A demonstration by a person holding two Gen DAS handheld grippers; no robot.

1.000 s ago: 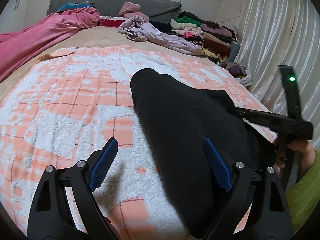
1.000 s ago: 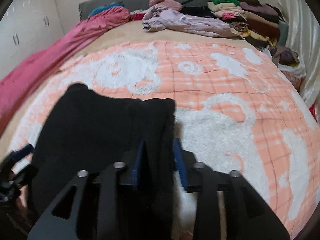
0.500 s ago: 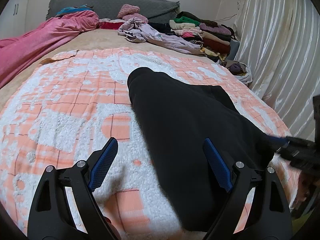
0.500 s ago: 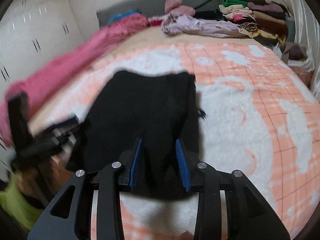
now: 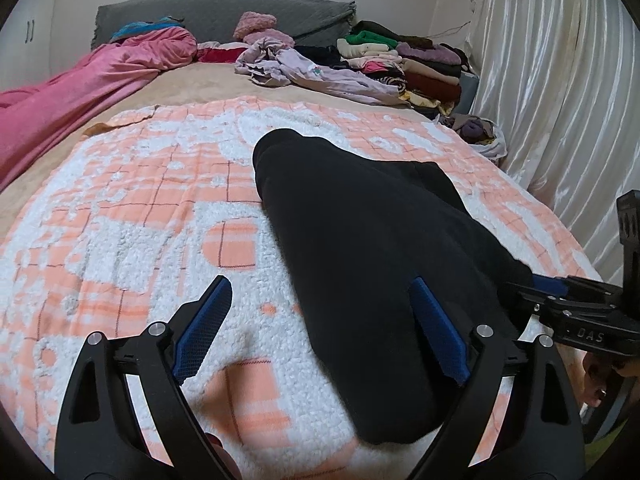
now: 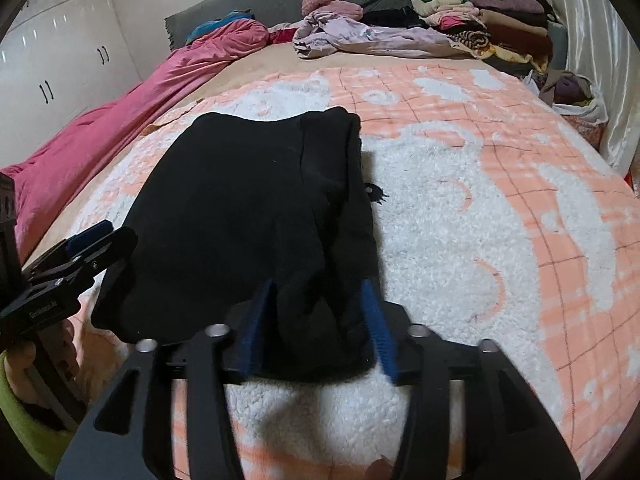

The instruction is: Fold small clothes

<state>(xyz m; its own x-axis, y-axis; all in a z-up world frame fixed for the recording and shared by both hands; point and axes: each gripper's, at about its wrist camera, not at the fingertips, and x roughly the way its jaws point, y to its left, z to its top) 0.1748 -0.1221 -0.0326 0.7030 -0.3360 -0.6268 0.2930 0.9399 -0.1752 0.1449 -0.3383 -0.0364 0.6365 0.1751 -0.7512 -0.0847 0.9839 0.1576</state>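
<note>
**Q:** Where was the black garment (image 5: 372, 264) sitting compared to the fingers?

**A:** It lay flat on the orange-and-white blanket (image 5: 132, 216), folded into a longish slab running from the near edge toward the far side. The left gripper (image 5: 320, 328) had its blue pads spread wide apart, holding nothing. Its left pad was over bare blanket, and its right pad (image 5: 438, 328) sat over the garment's near end. I couldn't tell if that pad was actually touching the cloth.

**Q:** And the other one?

**A:** The right gripper (image 6: 316, 320) was at the garment's near right corner, with a bunched bit of black cloth sitting between its two pads. The pads looked parted with a gap each side of the bunch, not pinching it, though that frame was a bit blurry. Far off were a pink duvet (image 6: 120, 120) on the left and a clothes pile (image 6: 472, 20) on the right.
</note>
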